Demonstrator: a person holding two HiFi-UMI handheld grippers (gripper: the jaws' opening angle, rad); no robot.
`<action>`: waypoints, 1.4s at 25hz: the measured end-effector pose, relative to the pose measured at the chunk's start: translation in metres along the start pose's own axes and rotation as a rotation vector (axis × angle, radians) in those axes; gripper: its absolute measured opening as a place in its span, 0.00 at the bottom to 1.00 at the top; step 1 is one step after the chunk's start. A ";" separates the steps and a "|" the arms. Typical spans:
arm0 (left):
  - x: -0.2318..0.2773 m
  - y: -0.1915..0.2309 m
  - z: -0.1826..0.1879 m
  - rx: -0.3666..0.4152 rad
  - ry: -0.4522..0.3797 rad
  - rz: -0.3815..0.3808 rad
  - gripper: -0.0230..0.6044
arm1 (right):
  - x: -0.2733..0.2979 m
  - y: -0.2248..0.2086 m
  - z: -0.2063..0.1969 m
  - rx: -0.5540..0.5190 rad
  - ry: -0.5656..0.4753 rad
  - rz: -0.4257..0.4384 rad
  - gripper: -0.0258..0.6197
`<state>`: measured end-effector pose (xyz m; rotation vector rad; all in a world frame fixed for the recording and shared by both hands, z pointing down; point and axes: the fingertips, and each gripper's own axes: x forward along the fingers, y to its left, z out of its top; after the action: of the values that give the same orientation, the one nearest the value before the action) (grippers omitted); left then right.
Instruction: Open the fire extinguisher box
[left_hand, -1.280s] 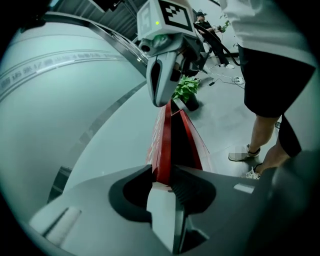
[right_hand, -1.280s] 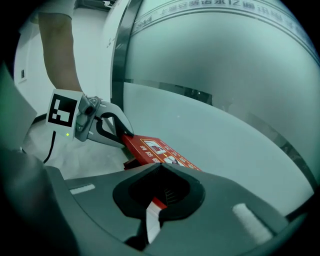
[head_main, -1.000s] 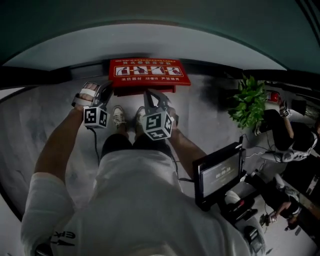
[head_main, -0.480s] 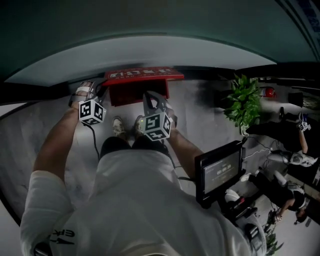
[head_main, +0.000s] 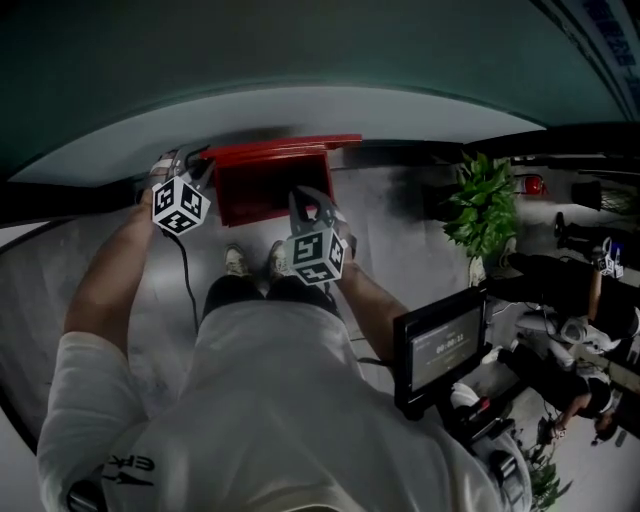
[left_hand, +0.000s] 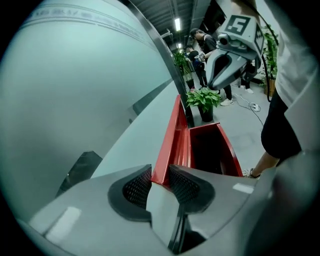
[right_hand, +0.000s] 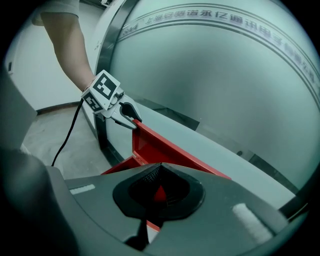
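Right gripper (right_hand: 160, 169) pinches shut on the front rim of the red fire extinguisher box (left_hand: 229, 150) (a red sliver shows between its pads). Left gripper (left_hand: 160, 176) — jaws just eased slightly wider — clamps a corner of the raised lid (left_hand: 172, 135), which stands against the frosted glass wall (left_hand: 75, 75).

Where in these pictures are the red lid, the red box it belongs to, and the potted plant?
red lid (left_hand: 170, 142), left gripper view, on the raised panel, about halfway along.
red box (left_hand: 228, 149), left gripper view, on its right side wall.
potted plant (head_main: 480, 205), head view, on its green leaves.
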<state>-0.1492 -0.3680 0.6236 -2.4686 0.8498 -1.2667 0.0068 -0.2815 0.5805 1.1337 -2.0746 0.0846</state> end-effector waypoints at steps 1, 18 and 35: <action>0.002 0.004 -0.001 -0.016 0.004 -0.001 0.20 | 0.001 -0.001 0.001 0.000 0.000 -0.002 0.06; 0.036 0.052 -0.018 -0.206 0.062 0.070 0.23 | 0.008 -0.014 0.004 0.007 0.024 -0.025 0.06; 0.054 0.071 -0.026 -0.187 0.089 0.195 0.27 | 0.014 -0.023 0.003 0.024 0.049 -0.040 0.06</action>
<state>-0.1727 -0.4555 0.6421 -2.4076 1.2512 -1.2882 0.0180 -0.3058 0.5809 1.1756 -2.0122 0.1167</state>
